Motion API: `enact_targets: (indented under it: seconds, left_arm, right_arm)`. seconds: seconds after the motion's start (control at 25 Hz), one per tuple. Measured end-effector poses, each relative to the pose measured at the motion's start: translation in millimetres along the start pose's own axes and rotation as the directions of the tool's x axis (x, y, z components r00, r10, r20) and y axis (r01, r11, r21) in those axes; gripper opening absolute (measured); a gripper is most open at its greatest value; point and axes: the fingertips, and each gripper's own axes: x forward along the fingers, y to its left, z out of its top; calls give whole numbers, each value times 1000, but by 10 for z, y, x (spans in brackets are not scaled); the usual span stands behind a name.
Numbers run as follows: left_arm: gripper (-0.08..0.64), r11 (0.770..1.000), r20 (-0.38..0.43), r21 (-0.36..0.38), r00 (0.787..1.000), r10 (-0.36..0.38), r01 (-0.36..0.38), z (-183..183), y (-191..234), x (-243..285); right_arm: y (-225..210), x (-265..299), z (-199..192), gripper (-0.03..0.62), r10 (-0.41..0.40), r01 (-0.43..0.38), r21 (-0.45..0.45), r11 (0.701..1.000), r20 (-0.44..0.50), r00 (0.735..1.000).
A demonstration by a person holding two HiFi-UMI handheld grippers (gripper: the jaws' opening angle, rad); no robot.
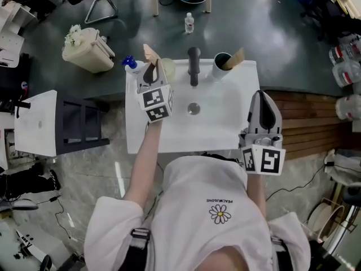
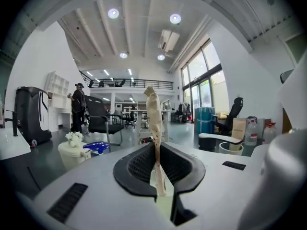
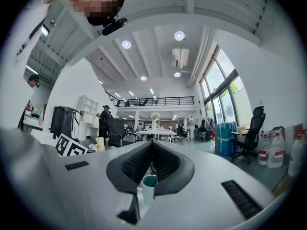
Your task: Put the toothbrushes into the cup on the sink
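Note:
A white sink point(image 1: 225, 134) lies below me with a black faucet point(image 1: 193, 65) at its back. To the right of the faucet stands a white cup point(image 1: 220, 66) with one tan toothbrush point(image 1: 235, 58) leaning in it. At the back left of the sink my left gripper point(image 1: 151, 68) is shut on a second tan toothbrush point(image 1: 150, 53). That toothbrush point(image 2: 154, 123) sticks up between the jaws of the left gripper point(image 2: 156, 150). My right gripper point(image 1: 264, 107) hovers over the sink's right edge, shut with nothing in it. Below the tips of the right gripper point(image 3: 152, 146) the cup point(image 3: 148, 185) shows.
A drain point(image 1: 193, 108) sits mid-basin. A pale object point(image 1: 167, 66) stands beside the left gripper, and a blue item point(image 1: 128, 64) at the sink's back left corner. A beige bin point(image 1: 87, 49) and a bottle point(image 1: 189, 22) are on the floor. Wooden boards point(image 1: 307, 123) lie on the right.

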Motion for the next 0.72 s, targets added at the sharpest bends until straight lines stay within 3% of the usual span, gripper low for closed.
enact_targets:
  seconds: [0.48, 0.72]
  left_arm:
    - [40, 1000, -108, -5, 994, -2, 2, -396, -43, 107]
    - [40, 1000, -115, -6, 993, -8, 7, -418, -66, 94]
  right_arm:
    - [-10, -84, -7, 11, -9, 9, 5, 1000, -9, 1000]
    - [-11, -95, -27, 11, -7, 7, 21, 1000, -13, 1000]
